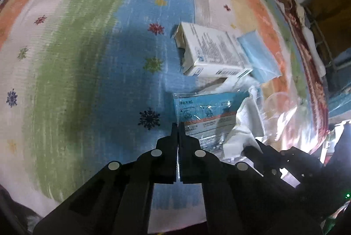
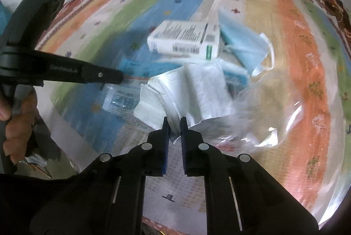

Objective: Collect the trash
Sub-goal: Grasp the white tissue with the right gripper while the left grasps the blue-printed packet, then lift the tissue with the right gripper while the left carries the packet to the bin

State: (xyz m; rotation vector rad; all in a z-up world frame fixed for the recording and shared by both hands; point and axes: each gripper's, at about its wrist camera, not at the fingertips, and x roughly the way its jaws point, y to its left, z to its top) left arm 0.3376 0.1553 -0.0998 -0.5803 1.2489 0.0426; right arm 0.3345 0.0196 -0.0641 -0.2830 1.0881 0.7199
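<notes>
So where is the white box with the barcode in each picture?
Left wrist view: the white box lies right of centre, above the left gripper, its open end facing left.
Right wrist view: it lies near the top centre, above the crumpled white tissue.
Shared landmark: the blue face mask sits against the box's right side in both views.

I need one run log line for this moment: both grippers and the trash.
left gripper: shut at mask packet edge | right gripper: shut on white tissue | carton, blue mask: on bedsheet
</notes>
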